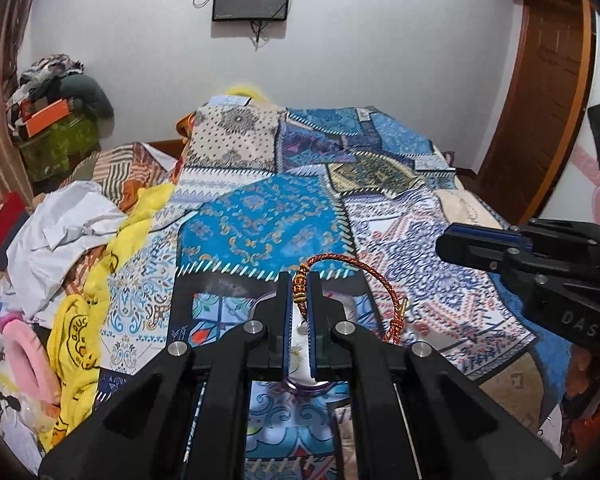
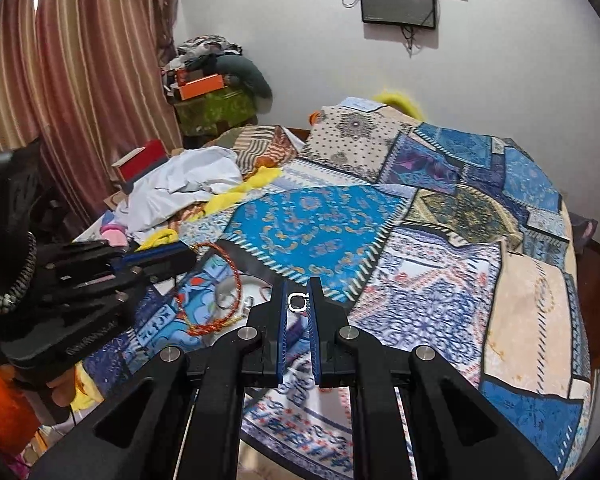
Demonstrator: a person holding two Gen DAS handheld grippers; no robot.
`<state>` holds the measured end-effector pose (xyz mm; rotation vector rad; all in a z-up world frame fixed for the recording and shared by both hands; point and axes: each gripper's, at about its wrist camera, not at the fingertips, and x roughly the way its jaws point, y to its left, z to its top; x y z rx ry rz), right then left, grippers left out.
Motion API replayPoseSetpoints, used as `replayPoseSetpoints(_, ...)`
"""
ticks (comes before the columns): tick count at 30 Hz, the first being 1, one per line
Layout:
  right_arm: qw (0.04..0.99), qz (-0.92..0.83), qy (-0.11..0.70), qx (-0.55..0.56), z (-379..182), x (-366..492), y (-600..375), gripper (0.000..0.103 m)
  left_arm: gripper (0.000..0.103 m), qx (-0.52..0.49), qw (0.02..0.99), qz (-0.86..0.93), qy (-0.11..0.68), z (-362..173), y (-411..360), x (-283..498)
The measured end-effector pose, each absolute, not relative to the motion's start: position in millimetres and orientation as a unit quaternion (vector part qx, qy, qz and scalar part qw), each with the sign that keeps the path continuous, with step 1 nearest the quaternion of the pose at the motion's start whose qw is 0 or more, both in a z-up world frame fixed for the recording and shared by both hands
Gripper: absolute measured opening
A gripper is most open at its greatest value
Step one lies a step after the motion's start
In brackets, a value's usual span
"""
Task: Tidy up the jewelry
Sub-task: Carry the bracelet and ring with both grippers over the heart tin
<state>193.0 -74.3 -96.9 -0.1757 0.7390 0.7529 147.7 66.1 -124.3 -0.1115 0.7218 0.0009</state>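
L gripper [image 1: 299, 294] clamped on bracelet [image 1: 352, 276] | R gripper [image 2: 298, 302] pinching ring [image 2: 297, 301] | I see dish [image 2: 256, 280] below-left, L nearer

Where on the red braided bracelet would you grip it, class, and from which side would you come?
Grip the beaded section, the one stiff, thick part of the red braided bracelet. The left gripper already pinches it there, and the thin cord loop hangs free to the right. Come end-on along the beads, with the fingers on either side, because the limp cord would probably slip.
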Motion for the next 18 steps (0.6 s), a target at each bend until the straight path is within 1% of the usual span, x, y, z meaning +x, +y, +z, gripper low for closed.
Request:
replayPoseSetpoints(9,0.837,0.387,0.376,-0.087,-120,195,-46,0.008,0.005,-0.063,0.919,0.005,0.39,-161,76,161)
replayPoseSetpoints(18,0.813,0.398,0.414,-0.097,-152,203,-29,0.009,0.005,-0.072,0.909,-0.002,0.41,-184,79,175)
